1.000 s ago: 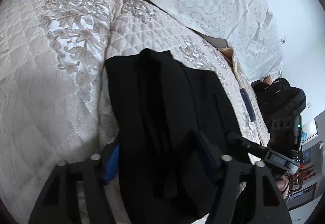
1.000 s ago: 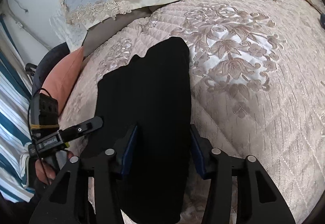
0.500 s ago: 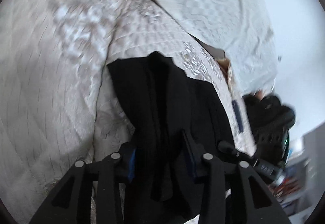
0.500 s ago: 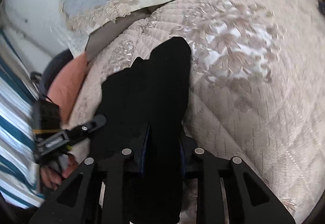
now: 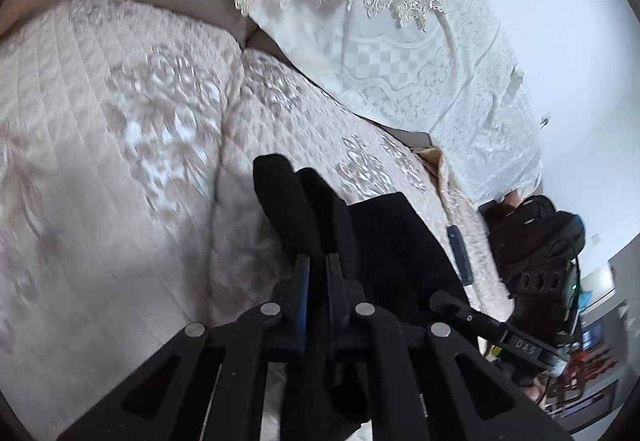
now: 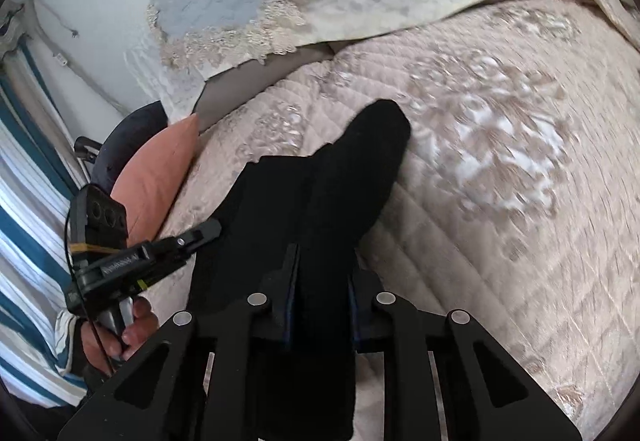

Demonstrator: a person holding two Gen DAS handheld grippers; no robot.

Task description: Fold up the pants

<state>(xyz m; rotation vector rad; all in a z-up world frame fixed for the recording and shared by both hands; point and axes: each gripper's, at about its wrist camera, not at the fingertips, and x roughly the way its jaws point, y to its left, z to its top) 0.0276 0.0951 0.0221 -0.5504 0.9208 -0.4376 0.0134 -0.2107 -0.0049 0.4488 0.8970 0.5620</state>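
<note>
The black pants [image 5: 384, 241] are laid lengthwise on the quilted sofa cover [image 5: 120, 161], with the long axis running away from both cameras: the near end is pinched at the grippers and the far end rests on the quilting toward the backrest. In the right wrist view the pants [image 6: 320, 209] are seen as a long dark band narrowing to a rounded far tip, raised off the cover at the near end.

The left gripper [image 5: 318, 265] is closed down to a thin slit, and a fold of the black cloth is clamped between its blue pads. The right gripper [image 6: 320, 273] has just been narrowing and is now closed on a thicker bunch of the same cloth, which fills the gap between its fingers. Both grips are taken at the near end, side by side, with neither hand judged nearer to the far end than the other.

The coming move is judged to turn on that axis: the held near end would have to be carried forward, along the length, over the far end. A lace-edged throw [image 5: 360, 41] lies further off on the backrest, and an orange cushion [image 6: 156, 177] is seen at the left.
</note>
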